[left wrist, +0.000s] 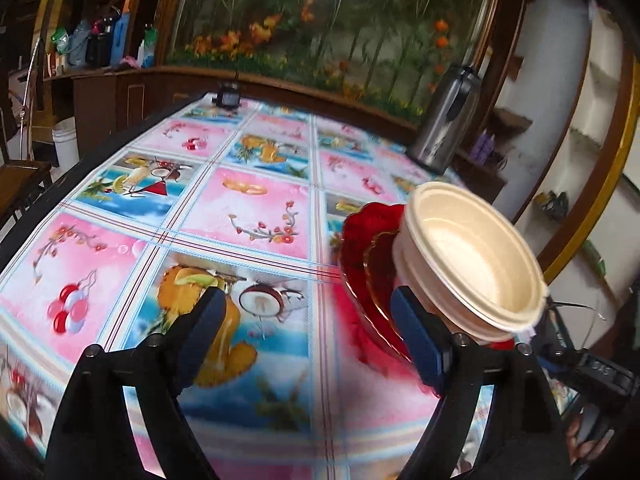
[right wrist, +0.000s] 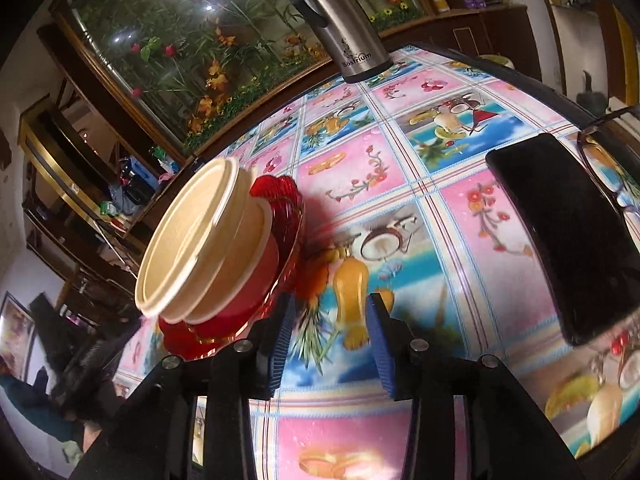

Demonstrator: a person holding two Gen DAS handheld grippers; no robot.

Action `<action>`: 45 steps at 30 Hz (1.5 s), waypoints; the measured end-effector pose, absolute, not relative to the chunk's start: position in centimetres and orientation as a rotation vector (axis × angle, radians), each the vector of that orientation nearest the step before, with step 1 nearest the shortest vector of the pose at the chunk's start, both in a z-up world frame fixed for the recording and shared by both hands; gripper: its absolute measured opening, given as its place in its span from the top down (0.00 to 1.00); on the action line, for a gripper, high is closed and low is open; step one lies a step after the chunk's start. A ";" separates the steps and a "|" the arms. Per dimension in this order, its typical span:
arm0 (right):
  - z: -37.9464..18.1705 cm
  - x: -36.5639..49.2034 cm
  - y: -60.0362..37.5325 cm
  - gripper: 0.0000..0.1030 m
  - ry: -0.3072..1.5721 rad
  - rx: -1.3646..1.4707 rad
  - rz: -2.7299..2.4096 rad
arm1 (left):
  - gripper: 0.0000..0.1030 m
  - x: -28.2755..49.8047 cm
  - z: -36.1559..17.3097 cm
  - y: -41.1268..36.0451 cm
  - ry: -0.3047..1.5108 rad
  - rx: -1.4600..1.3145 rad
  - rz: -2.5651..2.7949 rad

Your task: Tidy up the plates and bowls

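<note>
Two nested cream bowls [right wrist: 200, 240] sit on stacked red plates [right wrist: 288, 216] on the counter [right wrist: 440, 220], nearer than the steel flask [right wrist: 344, 24]; stacking looks complete. Left gripper [left wrist: 308, 336] wide, empty; right gripper [right wrist: 332, 340] narrower, empty, beside the plates.

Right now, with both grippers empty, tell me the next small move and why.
Probably ease both grippers back and stop. The cream bowls already sit nested on the red plates, and the left gripper and right gripper are both open and hold nothing. No other loose dish shows on the table.
</note>
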State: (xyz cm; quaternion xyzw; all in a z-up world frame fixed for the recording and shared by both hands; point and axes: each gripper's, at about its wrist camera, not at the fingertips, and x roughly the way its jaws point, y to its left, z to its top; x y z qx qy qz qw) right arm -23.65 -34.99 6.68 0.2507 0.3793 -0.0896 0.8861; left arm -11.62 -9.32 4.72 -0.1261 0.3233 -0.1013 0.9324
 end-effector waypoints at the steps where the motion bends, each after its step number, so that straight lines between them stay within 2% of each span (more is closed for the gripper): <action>1: 6.6 -23.8 -34.6 0.56 0.788 0.517 -0.188 | 0.17 -12.1 4.7 -9.3 0.657 -0.258 -0.208; 7: 6.7 -25.4 -32.2 0.47 0.771 0.467 -0.201 | 0.17 -15.4 3.8 -10.0 0.614 -0.219 -0.180; 9: 6.8 -25.9 -31.2 0.37 0.749 0.414 -0.216 | 0.17 -16.9 4.1 -10.6 0.545 -0.174 -0.160; 10: 6.7 -26.1 -30.7 0.35 0.740 0.380 -0.226 | 0.14 -17.4 4.3 -10.9 0.511 -0.148 -0.147; 12: 6.4 -26.1 -29.9 0.33 0.726 0.337 -0.241 | 0.04 -17.7 4.6 -11.7 0.485 -0.103 -0.121; 16: 5.8 -25.6 -29.3 0.27 0.716 0.288 -0.253 | 0.00 -17.6 4.9 -13.1 0.471 -0.048 -0.129; 18: 5.4 -25.5 -29.4 0.20 0.701 0.246 -0.283 | 0.00 -17.5 4.9 -14.0 0.483 -0.026 -0.093; 21: 5.3 -25.7 -29.8 0.19 0.699 0.272 -0.262 | 0.00 -16.8 4.8 -14.8 0.535 -0.028 -0.064; 24: 5.2 -25.8 -30.1 0.11 0.697 0.286 -0.256 | 0.00 -15.8 4.4 -15.0 0.613 -0.035 -0.038; 28: 5.2 -25.6 -30.1 0.10 0.708 0.285 -0.258 | 0.00 -15.5 3.8 -14.6 0.678 -0.077 -0.055; 32: 5.3 -25.6 -29.8 0.07 0.705 0.274 -0.256 | 0.00 -14.2 2.1 -14.6 0.855 -0.116 -0.143; 37: 5.1 -25.6 -30.2 0.06 0.706 0.301 -0.254 | 0.00 -14.1 1.0 -14.4 0.884 -0.139 -0.137; 45: 4.8 -25.1 -30.1 0.06 0.737 0.293 -0.256 | 0.00 -13.5 0.3 -16.7 0.961 0.065 -0.112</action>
